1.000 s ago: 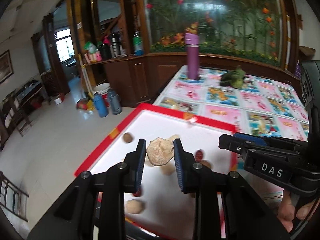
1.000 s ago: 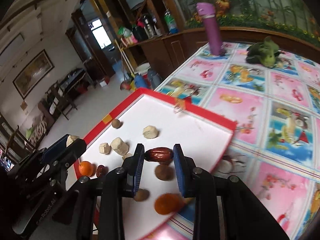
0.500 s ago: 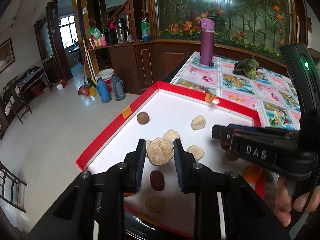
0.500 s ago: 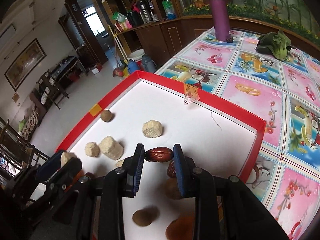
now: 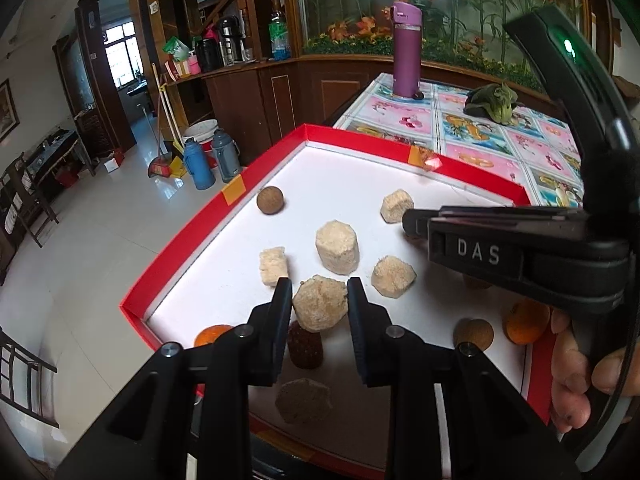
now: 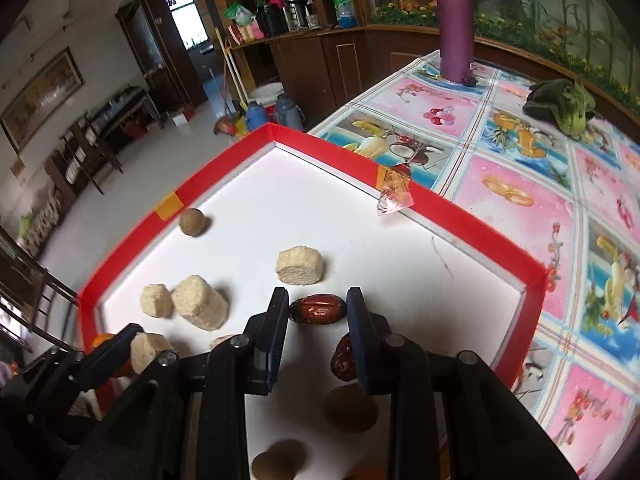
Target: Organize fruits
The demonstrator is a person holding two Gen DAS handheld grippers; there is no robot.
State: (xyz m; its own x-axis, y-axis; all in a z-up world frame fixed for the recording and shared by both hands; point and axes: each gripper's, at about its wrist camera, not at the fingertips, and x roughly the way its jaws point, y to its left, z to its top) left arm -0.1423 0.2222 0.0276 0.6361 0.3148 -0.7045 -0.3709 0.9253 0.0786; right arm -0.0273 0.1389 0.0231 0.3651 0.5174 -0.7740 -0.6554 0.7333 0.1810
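Observation:
My left gripper (image 5: pixel 319 304) is shut on a pale beige chunk (image 5: pixel 319 307), held low over the near left part of the red-rimmed white tray (image 5: pixel 176 236). My right gripper (image 6: pixel 318 308) is shut on a dark red date (image 6: pixel 318 309), low over the tray's (image 6: pixel 460 216) middle. Several beige chunks (image 5: pixel 337 246) lie on the tray floor ahead of the left gripper. A second red date (image 6: pixel 343 358) lies under the right gripper. Brown round fruits (image 5: pixel 270 200) (image 6: pixel 350 408) and orange fruits (image 5: pixel 526 320) are scattered in the tray. The right gripper shows in the left wrist view (image 5: pixel 412 222).
The tray sits at the corner of a table with a colourful fruit-print cloth (image 6: pixel 520 168). A purple flask (image 6: pixel 456 20) and a green leafy bundle (image 6: pixel 564 106) stand far back. Beyond the tray's left rim the table ends, with floor below.
Both grippers moved down and nearer to the tray floor while keeping their hold. More beige chunks have come into the left wrist view.

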